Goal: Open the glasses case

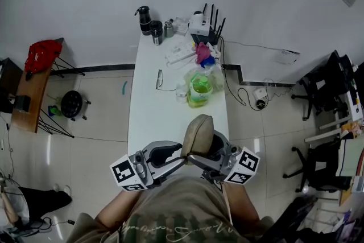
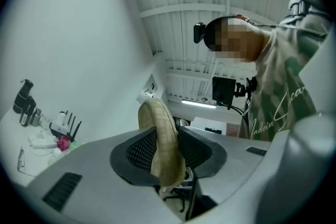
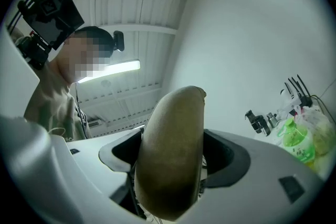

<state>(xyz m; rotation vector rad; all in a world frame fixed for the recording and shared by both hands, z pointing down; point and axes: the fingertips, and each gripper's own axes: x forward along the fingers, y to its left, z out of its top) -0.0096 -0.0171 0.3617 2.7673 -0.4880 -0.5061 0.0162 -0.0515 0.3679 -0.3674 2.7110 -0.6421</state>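
Observation:
The tan glasses case (image 1: pixel 198 134) is held up in the air close to my chest, above the near end of the white table (image 1: pixel 149 114). My left gripper (image 1: pixel 172 152) is shut on its left side and my right gripper (image 1: pixel 208 152) on its right side. In the left gripper view the case (image 2: pixel 160 136) stands on edge between the dark ribbed pads (image 2: pixel 137 152), its narrow rim facing the camera. The right gripper view shows the case's rounded shell (image 3: pixel 173 149) filling the gap between the jaws. The case looks closed.
On the table lie a pair of glasses (image 1: pixel 160 79), a green bottle in a plastic bag (image 1: pixel 200 88), a pink item (image 1: pixel 202 53), a router (image 1: pixel 205 25) and black cups (image 1: pixel 147 20). A black stool (image 1: pixel 72 103) stands on the left and office chairs (image 1: pixel 318 162) on the right.

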